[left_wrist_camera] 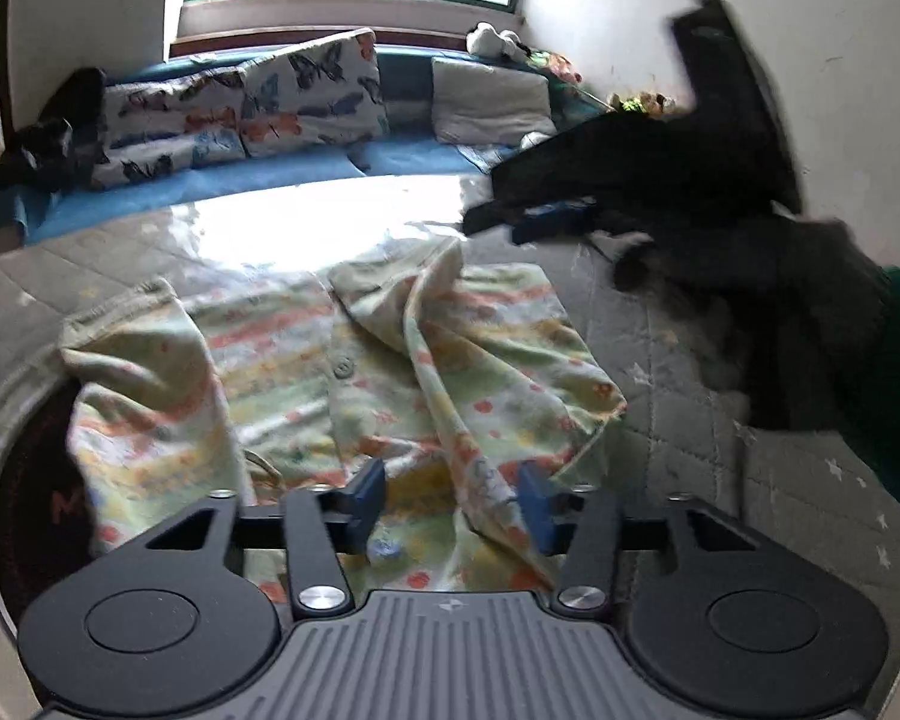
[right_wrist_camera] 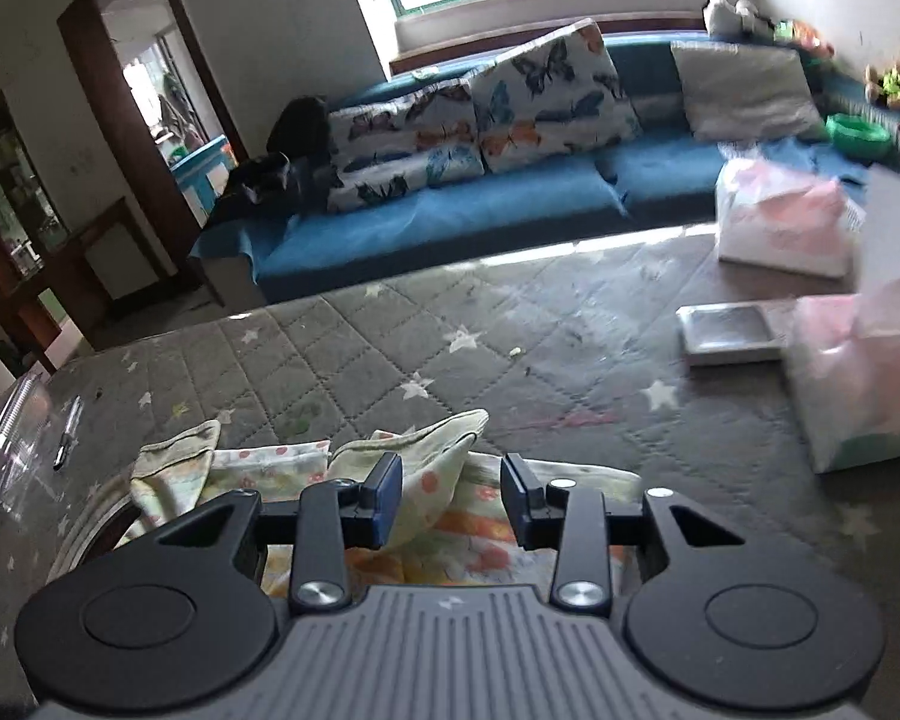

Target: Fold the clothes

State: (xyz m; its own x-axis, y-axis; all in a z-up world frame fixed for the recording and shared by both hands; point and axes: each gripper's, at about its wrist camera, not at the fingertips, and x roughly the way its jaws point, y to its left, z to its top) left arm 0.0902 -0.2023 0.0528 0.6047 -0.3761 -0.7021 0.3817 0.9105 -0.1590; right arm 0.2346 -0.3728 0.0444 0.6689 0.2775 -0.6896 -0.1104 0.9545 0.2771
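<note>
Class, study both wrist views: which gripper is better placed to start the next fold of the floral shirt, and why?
Probably the left gripper: it hangs open directly over the floral shirt, a raised fold between its fingers. The right gripper, also open, sits only at the shirt's edge.

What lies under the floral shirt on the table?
The floral shirt rests on a grey quilted star-print cover; its left part overhangs a round dark opening. Whatever sits directly beneath the fabric is hidden.

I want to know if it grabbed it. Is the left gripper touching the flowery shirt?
Cannot tell. In the left wrist view, the open left gripper overlaps the flowery shirt, contact unclear.
</note>
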